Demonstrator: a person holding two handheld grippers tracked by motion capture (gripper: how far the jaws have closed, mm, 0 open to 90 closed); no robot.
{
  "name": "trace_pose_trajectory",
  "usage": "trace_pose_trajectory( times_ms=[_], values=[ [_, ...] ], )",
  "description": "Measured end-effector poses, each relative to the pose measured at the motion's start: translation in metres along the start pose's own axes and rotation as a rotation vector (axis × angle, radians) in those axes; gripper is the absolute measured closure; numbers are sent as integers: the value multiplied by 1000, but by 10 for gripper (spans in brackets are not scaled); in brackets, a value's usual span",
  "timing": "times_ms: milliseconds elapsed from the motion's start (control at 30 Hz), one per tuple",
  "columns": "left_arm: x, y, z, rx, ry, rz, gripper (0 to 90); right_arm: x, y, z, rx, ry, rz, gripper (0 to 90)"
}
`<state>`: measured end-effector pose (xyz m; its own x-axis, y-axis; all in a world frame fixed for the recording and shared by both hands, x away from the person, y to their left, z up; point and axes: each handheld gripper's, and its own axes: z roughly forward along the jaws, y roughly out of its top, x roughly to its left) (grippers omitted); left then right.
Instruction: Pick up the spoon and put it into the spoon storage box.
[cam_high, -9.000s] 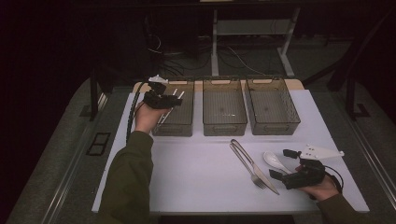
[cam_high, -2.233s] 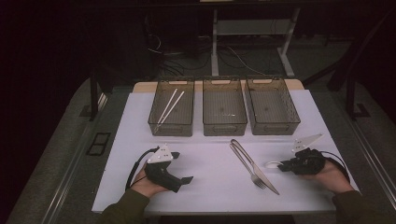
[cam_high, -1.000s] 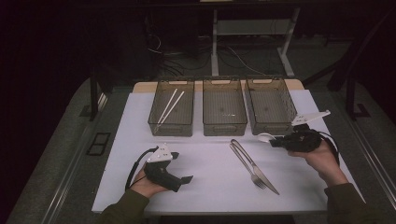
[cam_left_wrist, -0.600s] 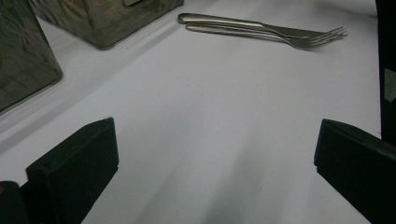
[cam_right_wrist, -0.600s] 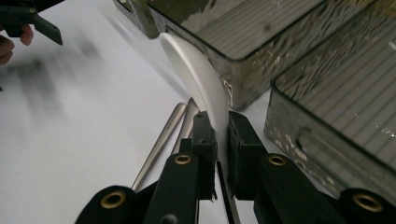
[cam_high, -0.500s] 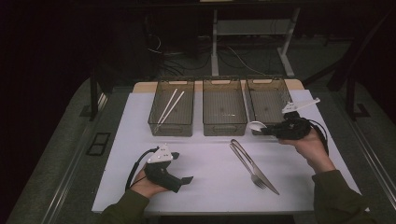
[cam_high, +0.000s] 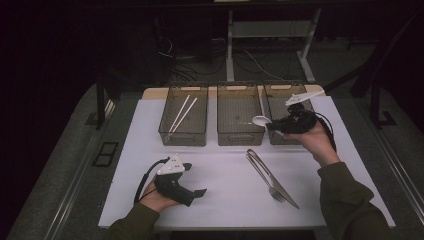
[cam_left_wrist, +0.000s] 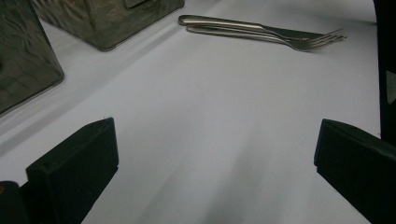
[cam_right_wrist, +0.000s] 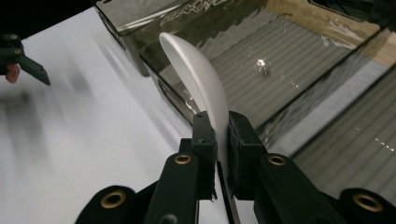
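Observation:
My right gripper (cam_high: 272, 125) (cam_right_wrist: 222, 130) is shut on a white spoon (cam_high: 261, 120) (cam_right_wrist: 201, 79), held above the right front corner of the middle bin (cam_high: 239, 112), bowl pointing left. My left gripper (cam_high: 200, 192) rests on the white mat near the front left, jaws wide open with bare mat between them in the left gripper view. A metal fork and knife (cam_high: 272, 177) (cam_left_wrist: 261, 33) lie side by side on the mat, right of centre. Two white chopsticks (cam_high: 181, 115) lie in the left bin (cam_high: 184, 134).
Three dark see-through bins stand in a row at the back of the mat; the right bin (cam_high: 290, 97) sits under my right hand. The table's front edge (cam_high: 240, 226) is close to both forearms. Cables and table legs lie on the floor behind.
My right gripper has carried the white spoon up and back-left, from the mat's right side to over the bins. The left gripper has stayed put.

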<state>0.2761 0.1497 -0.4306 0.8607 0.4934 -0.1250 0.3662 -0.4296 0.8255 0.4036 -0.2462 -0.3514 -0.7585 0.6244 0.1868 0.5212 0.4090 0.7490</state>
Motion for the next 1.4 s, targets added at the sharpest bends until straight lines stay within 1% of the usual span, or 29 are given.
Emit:
trace_pose_trajectory(
  times_ms=[300, 433, 500, 533, 667, 767, 1000, 1067, 1233, 1400],
  values=[
    [0, 0, 0, -5, -3, -4, 0, 3, 25, 23, 8, 14, -21, 821],
    [0, 0, -1, -2, -3, 2, 0, 4, 33, 33, 11, 13, -28, 822],
    [-1, 0, -1, -9, -4, -5, 0, 4, 37, 39, 13, 17, -25, 821],
    [-1, 0, -1, -9, -5, -5, 0, 4, 38, 43, 16, 17, -32, 821],
    [0, 0, -1, -7, -6, -1, 0, 4, 41, 54, 35, 10, -38, 821],
    [0, 0, 0, -7, -6, -1, 0, 4, 43, 63, 42, 14, -39, 821],
    [0, 0, -1, -7, -9, -1, 0, 6, 50, 83, 78, 10, -58, 821],
    [-1, 0, 0, -12, -11, -6, 0, 6, 50, 87, 82, 15, -52, 821],
    [0, 0, -1, -3, -12, 4, 0, 7, 48, 96, 114, 20, -57, 820],
    [0, 0, -1, -2, -12, 10, 0, 8, 46, 100, 133, 25, -59, 816]
  ],
)
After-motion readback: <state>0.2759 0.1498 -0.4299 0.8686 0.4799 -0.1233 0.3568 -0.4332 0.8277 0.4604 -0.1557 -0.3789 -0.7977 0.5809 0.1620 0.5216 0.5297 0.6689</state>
